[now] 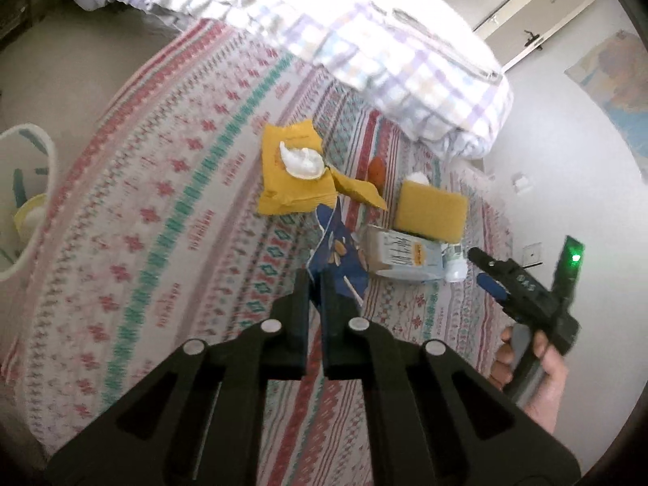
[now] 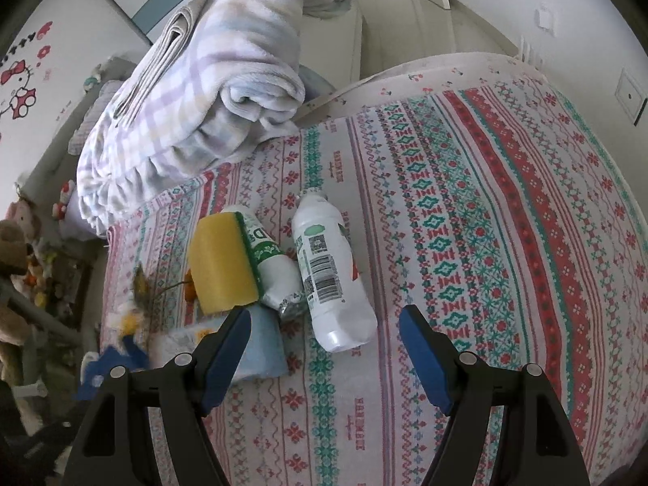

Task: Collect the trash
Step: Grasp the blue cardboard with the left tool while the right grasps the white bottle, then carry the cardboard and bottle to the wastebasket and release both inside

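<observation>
My left gripper [image 1: 315,283] pinched narrow on blue printed snack wrapper [image 1: 338,261], clear of patterned bedsheet [image 1: 162,202]. My right gripper [image 2: 324,334] spread wide, empty. White plastic bottle [image 2: 330,271] lies dead ahead of it, between fingertips, long axis along approach line. I judge right arm nearer. White bin [image 1: 24,202] far left.

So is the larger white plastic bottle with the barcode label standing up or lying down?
Lying down. The larger white plastic bottle rests on its side on the patterned bedsheet, beside a smaller green-labelled white bottle.
</observation>
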`<state>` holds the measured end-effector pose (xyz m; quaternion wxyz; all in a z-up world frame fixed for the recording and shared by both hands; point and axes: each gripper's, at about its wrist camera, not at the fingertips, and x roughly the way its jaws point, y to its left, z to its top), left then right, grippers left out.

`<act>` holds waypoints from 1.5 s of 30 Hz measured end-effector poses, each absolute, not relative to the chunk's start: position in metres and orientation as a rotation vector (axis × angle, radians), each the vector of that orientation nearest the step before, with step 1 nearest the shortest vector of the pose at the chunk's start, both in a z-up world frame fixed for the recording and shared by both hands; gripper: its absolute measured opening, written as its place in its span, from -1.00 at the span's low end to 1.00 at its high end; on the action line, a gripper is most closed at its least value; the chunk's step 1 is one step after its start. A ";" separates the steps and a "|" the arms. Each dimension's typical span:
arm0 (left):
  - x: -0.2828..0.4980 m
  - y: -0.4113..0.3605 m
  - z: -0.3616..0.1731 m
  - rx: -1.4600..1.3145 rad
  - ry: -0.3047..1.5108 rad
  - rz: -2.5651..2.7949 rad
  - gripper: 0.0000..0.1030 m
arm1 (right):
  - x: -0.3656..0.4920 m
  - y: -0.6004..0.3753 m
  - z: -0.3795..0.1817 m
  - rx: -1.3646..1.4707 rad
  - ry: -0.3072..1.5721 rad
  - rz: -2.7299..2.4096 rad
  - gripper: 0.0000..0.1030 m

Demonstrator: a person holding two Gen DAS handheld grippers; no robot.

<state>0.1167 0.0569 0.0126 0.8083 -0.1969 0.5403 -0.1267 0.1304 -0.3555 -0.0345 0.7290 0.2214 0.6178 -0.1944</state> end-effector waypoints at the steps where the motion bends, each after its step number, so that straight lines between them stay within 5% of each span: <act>1: 0.116 0.063 0.016 -0.426 1.148 -0.273 -0.89 | 0.132 -0.355 -0.036 0.479 1.361 -0.427 0.50; 8: 0.117 0.090 0.028 -0.460 1.102 -0.271 -0.90 | 0.141 -0.347 -0.051 0.405 1.394 -0.430 0.45; 10: 0.117 0.091 0.026 -0.465 1.108 -0.283 -0.89 | 0.141 -0.344 -0.057 0.361 1.417 -0.432 0.07; 11: 0.116 0.090 0.025 -0.467 1.116 -0.297 -0.89 | 0.141 -0.343 -0.061 0.339 1.440 -0.439 -0.32; 14: 0.113 0.087 0.025 -0.473 1.132 -0.337 -0.89 | 0.137 -0.345 -0.054 0.342 1.426 -0.448 -0.43; 34: 0.117 0.203 0.043 -0.641 0.997 -0.152 -0.89 | 0.138 -0.313 0.022 0.526 1.148 -0.246 -0.43; 45: 0.102 0.311 0.037 -0.597 0.938 0.150 -0.89 | 0.145 -0.218 0.011 0.527 1.209 0.013 -0.43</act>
